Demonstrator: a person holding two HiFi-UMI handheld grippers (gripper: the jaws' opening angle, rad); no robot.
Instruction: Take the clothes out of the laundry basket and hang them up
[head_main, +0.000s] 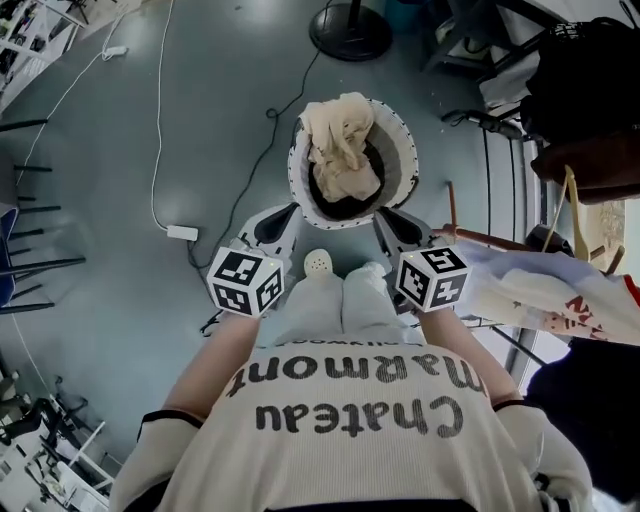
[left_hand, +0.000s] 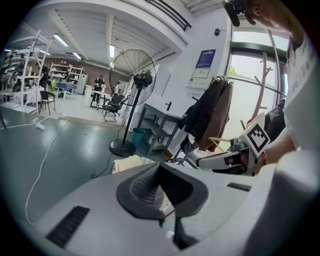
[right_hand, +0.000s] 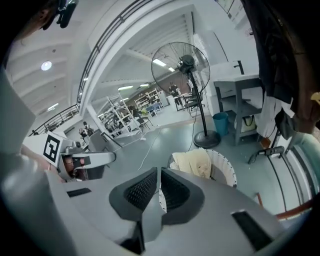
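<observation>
Both grippers hang at the near rim of the round laundry basket (head_main: 405, 150), the left gripper (head_main: 290, 210) at its near-left edge, the right gripper (head_main: 383, 216) at its near-right, about equally close; both pairs of dark ribbed jaws are closed on nothing; the clothes (head_main: 343, 140), a crumpled cream heap of soft fabric, lie ahead of and below the jaws, piled against the basket's far-left side and spilling over that rim, the heap's length running from there toward the dark centre; the basket's white wall looks perforated and light.
</observation>
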